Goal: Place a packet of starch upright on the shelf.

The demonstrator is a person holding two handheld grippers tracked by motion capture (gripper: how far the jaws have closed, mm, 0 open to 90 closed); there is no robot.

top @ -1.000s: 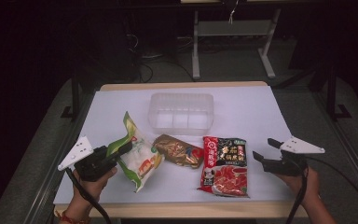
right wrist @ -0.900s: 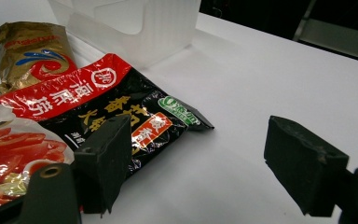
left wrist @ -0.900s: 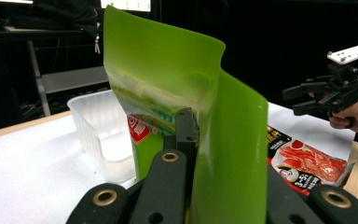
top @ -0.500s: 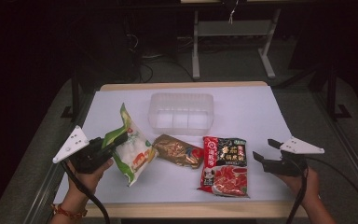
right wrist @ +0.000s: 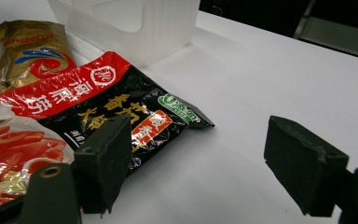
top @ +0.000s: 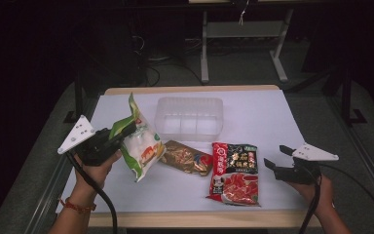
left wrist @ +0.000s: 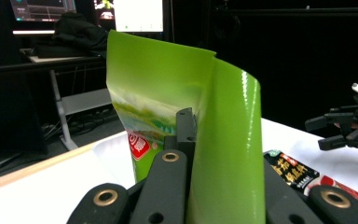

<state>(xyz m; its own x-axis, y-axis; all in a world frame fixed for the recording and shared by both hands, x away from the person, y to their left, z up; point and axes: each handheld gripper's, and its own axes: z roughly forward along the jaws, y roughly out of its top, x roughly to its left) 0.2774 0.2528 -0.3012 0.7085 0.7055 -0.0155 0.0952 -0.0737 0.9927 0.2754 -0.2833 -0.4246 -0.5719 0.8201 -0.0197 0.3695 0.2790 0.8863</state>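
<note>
The left gripper (top: pixel 121 135) pinches the green and white packet (top: pixel 139 144) by its top seal, so the bag hangs tilted above the white table (top: pixel 263 122), near the clear plastic bin (top: pixel 190 117) (probably where it is headed). In the left gripper view the jaws clamp the folded green edge (left wrist: pixel 223 140), a grip that lets the bag dangle freely. In the right gripper view the right gripper (right wrist: pixel 200 163) stands wide and empty beside the red and black packet (right wrist: pixel 121 116).
</note>
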